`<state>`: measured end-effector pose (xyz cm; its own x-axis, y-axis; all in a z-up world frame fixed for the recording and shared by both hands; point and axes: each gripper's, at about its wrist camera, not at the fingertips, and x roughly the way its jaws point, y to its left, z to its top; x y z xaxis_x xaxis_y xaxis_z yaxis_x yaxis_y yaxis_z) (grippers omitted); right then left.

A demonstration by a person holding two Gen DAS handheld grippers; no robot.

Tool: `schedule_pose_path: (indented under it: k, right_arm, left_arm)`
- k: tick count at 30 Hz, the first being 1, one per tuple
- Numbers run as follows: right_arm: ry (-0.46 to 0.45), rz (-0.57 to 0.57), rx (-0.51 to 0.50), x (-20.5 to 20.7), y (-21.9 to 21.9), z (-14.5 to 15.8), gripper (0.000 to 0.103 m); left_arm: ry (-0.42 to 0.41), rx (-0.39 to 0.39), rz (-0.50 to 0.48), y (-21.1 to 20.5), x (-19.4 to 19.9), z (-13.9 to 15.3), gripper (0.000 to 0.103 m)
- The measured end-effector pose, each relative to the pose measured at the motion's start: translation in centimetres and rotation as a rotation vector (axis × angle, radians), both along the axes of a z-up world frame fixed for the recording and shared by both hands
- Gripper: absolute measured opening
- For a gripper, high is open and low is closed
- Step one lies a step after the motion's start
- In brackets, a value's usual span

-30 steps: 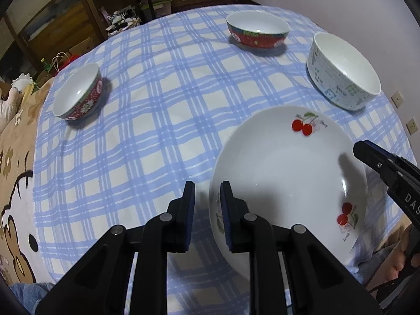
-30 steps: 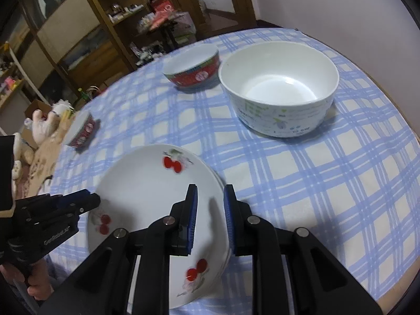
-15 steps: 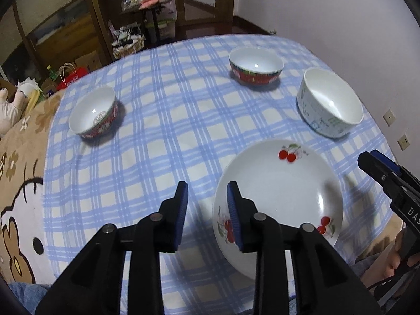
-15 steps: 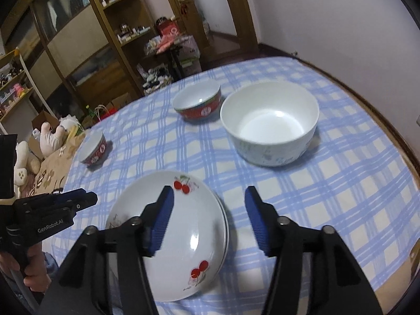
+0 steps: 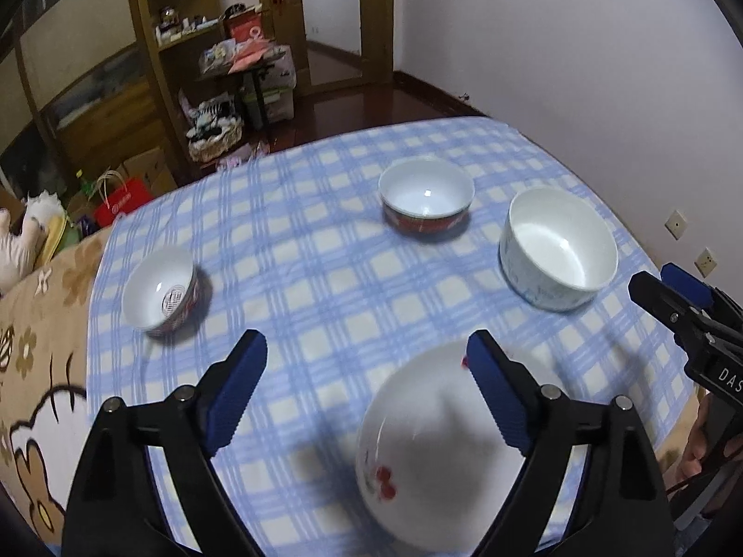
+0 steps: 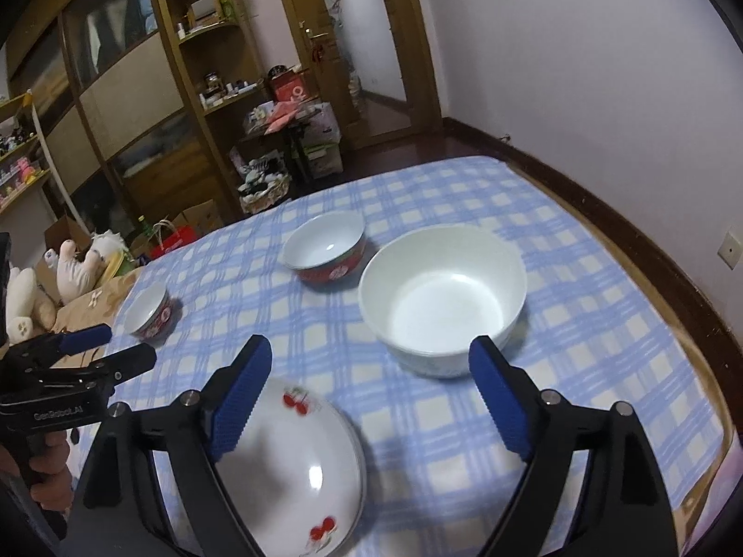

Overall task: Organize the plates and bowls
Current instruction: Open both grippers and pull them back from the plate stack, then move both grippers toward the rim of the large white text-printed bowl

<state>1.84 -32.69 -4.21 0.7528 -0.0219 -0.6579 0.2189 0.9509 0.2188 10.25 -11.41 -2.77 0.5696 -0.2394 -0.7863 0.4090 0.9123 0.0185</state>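
A white cherry-print plate (image 5: pixel 441 459) lies near the front edge of the blue checked table (image 5: pixel 325 278); it also shows in the right wrist view (image 6: pixel 297 469). A large white bowl (image 6: pixel 441 306) stands behind it, also in the left wrist view (image 5: pixel 557 255). A red-rimmed bowl (image 5: pixel 425 202) is farther back, and a small red bowl (image 5: pixel 162 292) is at the left. My left gripper (image 5: pixel 367 390) is open and empty above the plate's left side. My right gripper (image 6: pixel 367 394) is open and empty, above the table between the plate and the large bowl.
The table's right edge runs close to a white wall (image 6: pixel 603 69). Wooden shelves (image 6: pixel 139 93) and floor clutter (image 5: pixel 218 130) lie beyond the far edge. A cartoon blanket (image 5: pixel 32 371) and plush toys (image 6: pixel 79 264) are at the left.
Both grippers have opened wide, let go of the plate, and drawn back and up. The plate now lies on the table.
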Motion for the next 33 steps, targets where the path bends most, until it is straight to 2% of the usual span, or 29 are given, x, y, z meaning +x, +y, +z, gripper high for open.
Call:
schedule_pose_path:
  k: [2, 13, 22, 33]
  right_arm:
    - [-0.006, -0.01, -0.01, 0.5, -0.7, 0.3, 0.103]
    - [0.005, -0.091, -0.019, 3.4, -6.0, 0.1, 0.103]
    - [0.0, -0.16, 0.074, 4.3, -10.1, -2.1, 0.103]
    - [0.06, -0.177, 0.118, 5.5, -11.9, -5.5, 0.103]
  left_arm:
    - [0.005, -0.007, -0.001, -0.8, 0.9, 0.3, 0.09]
    - [0.013, 0.031, -0.096, -8.0, 4.8, -0.3, 0.09]
    - [0.039, 0.054, -0.185, -13.8, 6.1, -3.2, 0.09]
    - [0.135, 0.067, -0.18, -16.5, 8.5, -7.6, 0.09]
